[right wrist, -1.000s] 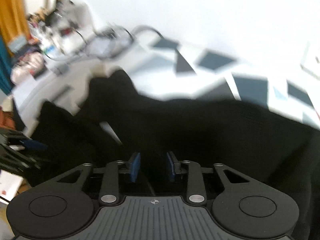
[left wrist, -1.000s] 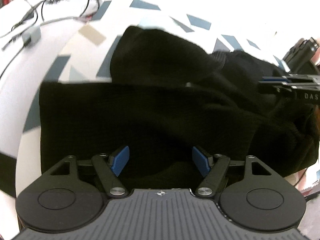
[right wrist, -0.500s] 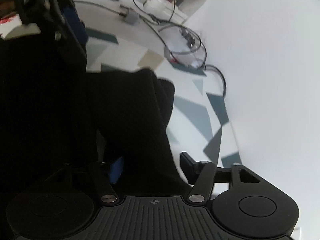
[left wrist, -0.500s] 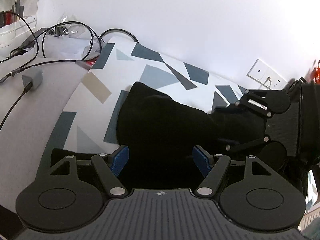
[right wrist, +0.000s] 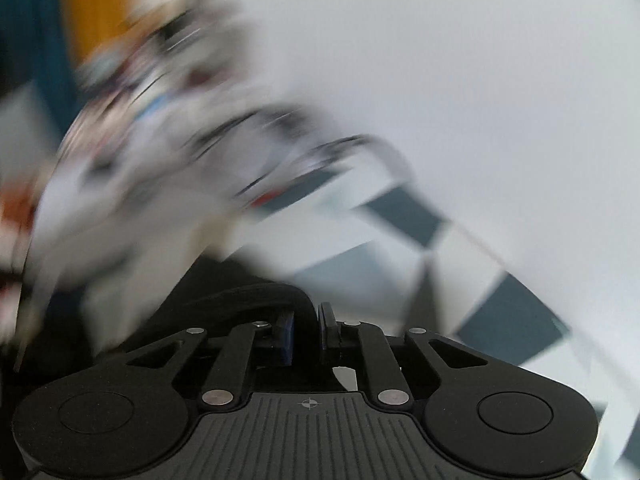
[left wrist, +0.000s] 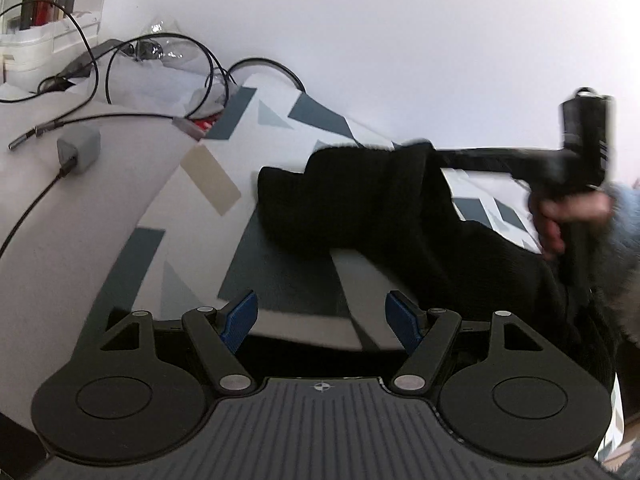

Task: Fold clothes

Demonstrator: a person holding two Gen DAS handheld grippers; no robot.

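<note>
I am looking into a lived-in room of a home, doubling as a workspace. A cloth with a geometric print [left wrist: 208, 176] in grey, beige and white covers part of a pale table [left wrist: 60, 216] set against a plain white wall [left wrist: 400, 40]. Black cables [left wrist: 96, 64], a grey charger plug [left wrist: 78, 150] and a clear storage box [left wrist: 36, 36] crowd the far corner. An orange curtain [right wrist: 96, 4] shows in the blurred right wrist view.

The left gripper [left wrist: 321, 322] hangs with jaws spread wide and nothing between them. The right gripper [right wrist: 306, 330] has its jaws pinched nearly together on black fabric [right wrist: 256, 300], gripped by a hand [left wrist: 568, 216].
</note>
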